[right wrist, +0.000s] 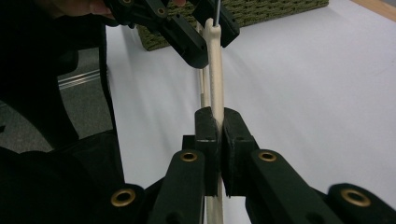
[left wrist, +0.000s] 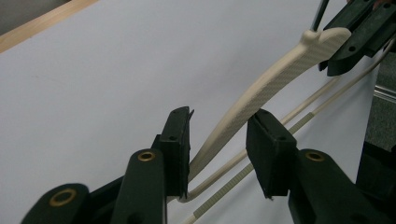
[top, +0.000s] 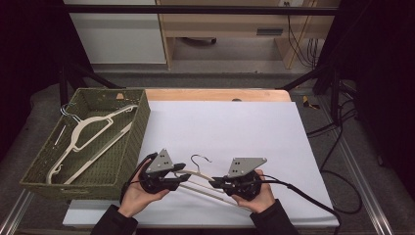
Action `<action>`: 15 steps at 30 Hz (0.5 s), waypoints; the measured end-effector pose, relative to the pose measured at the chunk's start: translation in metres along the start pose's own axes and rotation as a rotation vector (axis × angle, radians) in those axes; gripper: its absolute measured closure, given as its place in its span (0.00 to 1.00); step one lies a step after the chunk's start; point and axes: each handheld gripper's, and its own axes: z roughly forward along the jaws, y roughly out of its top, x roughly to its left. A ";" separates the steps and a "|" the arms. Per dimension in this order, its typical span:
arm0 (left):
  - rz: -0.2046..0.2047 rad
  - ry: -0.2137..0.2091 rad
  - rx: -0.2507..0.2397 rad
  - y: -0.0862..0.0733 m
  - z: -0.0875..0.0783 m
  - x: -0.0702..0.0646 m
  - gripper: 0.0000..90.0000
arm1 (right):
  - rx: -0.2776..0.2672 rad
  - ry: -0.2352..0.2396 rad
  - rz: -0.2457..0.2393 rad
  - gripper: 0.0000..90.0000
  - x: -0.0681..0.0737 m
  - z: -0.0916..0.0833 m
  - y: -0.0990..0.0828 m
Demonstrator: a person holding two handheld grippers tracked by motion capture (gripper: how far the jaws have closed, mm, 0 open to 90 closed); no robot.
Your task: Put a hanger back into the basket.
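Observation:
A cream plastic hanger [top: 200, 178] with a metal hook [top: 198, 157] is held just above the white sheet [top: 235, 127] near the table's front edge. My right gripper [top: 215, 183] is shut on one arm of the hanger [right wrist: 215, 70]; in the right gripper view its pads [right wrist: 208, 126] press on both sides. My left gripper [top: 183, 177] stands around the other arm [left wrist: 275, 77]. In the left gripper view its jaws [left wrist: 219, 135] are apart; the arm runs between them close to one pad, with a clear gap to the other.
A green woven basket [top: 137, 132] at the left holds another cream hanger [top: 85, 132]. The wooden table edge [top: 215, 94] shows behind the sheet. Black cables trail off to the right of the table.

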 end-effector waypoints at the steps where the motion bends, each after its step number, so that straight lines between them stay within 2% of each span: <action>1: 0.005 -0.002 0.020 -0.001 0.000 -0.001 0.69 | 0.007 0.007 0.003 0.97 0.000 0.001 0.000; 5: 0.024 0.004 0.046 -0.001 -0.001 -0.002 0.72 | 0.013 0.015 0.004 0.96 -0.001 0.002 -0.001; 8: 0.028 0.002 0.054 0.000 -0.003 -0.005 0.76 | 0.011 -0.010 -0.002 0.93 -0.001 0.002 -0.001; 9: 0.028 -0.003 0.055 0.001 -0.004 -0.006 0.80 | -0.001 -0.044 -0.014 0.91 -0.001 0.001 -0.001; 10: 0.030 -0.009 0.056 0.001 -0.005 -0.007 0.80 | -0.001 -0.044 -0.014 0.91 -0.001 0.001 -0.001; 15: 0.011 -0.031 0.069 0.003 -0.006 -0.013 0.85 | -0.026 -0.095 -0.030 0.86 -0.001 -0.002 0.000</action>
